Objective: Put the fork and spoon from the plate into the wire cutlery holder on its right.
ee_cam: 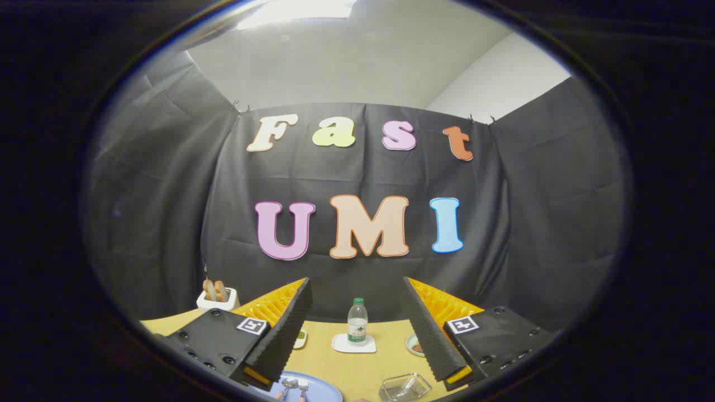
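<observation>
My gripper point(357, 296) is open, its two fingers spread wide and raised well above the table with nothing between them. Below the left finger lies a blue plate point(324, 389). On it I see the heads of a spoon point(289, 384) and a fork point(302, 385), side by side. To the plate's right, under the right finger, sits the wire cutlery holder point(405, 387), seen from above and partly cut off.
A small water bottle point(357, 322) stands on a white coaster point(353, 344) at the middle of the wooden table point(357, 365). A small dish point(414, 346) lies by the right finger. A white toaster point(218, 300) with bread stands at the back left.
</observation>
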`<state>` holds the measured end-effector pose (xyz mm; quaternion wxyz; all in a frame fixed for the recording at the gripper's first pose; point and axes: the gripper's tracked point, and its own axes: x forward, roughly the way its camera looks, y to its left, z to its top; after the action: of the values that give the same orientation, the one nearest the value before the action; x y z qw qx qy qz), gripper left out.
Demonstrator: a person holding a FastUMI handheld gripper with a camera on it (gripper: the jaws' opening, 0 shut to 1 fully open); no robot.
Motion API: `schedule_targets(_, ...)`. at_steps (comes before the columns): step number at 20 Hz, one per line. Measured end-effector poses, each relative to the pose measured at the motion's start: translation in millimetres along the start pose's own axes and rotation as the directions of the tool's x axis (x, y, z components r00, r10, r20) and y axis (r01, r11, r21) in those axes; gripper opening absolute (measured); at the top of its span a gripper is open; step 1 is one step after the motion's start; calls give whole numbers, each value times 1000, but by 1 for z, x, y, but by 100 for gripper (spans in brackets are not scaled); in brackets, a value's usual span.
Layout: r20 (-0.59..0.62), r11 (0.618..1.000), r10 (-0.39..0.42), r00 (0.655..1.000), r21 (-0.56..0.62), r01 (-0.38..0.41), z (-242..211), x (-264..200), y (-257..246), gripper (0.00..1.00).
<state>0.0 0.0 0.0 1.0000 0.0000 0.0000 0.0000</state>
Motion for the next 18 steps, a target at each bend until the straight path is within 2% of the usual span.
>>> schedule_targets(18, -26, 999, 35, 999, 2, -35, -2, 9, 9, 100)
